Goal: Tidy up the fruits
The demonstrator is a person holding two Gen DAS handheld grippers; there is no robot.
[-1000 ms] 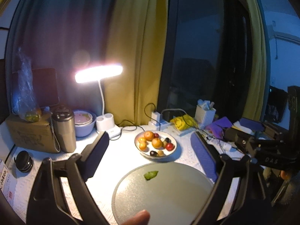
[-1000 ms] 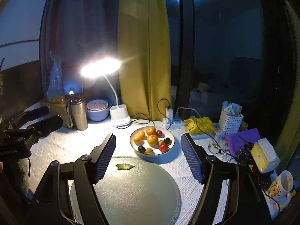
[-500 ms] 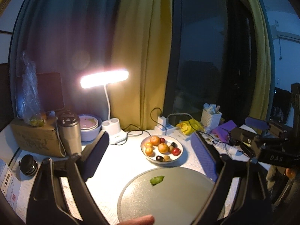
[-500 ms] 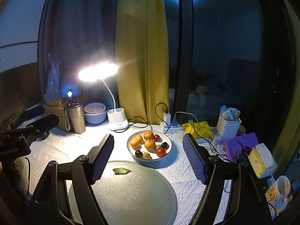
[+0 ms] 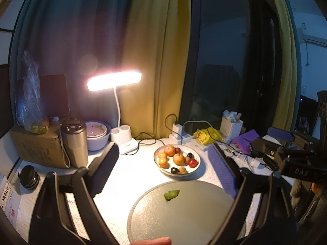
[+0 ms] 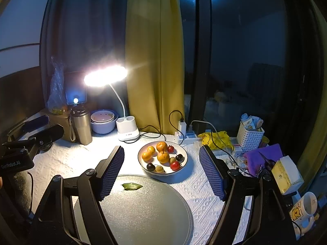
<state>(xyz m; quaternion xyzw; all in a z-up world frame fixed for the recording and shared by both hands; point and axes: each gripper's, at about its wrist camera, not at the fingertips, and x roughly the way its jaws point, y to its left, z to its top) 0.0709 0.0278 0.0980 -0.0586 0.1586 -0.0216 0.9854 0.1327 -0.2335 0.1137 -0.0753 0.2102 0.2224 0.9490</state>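
We hold both claws above the near edge of the table: the left gripper (image 5: 163,163) and the right gripper (image 6: 161,169) each have their fingers spread wide, with nothing between them. The fruits (image 6: 162,157) lie heaped together on a small white plate (image 6: 184,168) at mid-table, just beyond the large grey platter (image 6: 147,212), which carries only a green leaf (image 6: 131,186) near its far left rim.

Mixed fruit on one plate and a bare platter fit either sorting about to run or fruit already gathered, so we name no move as due. Whichever fruit we do take, we should come down from above, close on one piece only, and pinch lightly: the small red and dark ones look soft and would roll or bruise.

The oranges are round, with no long axis to speak of. The leaf's long axis runs left to right, its tip pointing right. The dark cherries seem to have thin stems, though in this dim light we cannot say which way they point.
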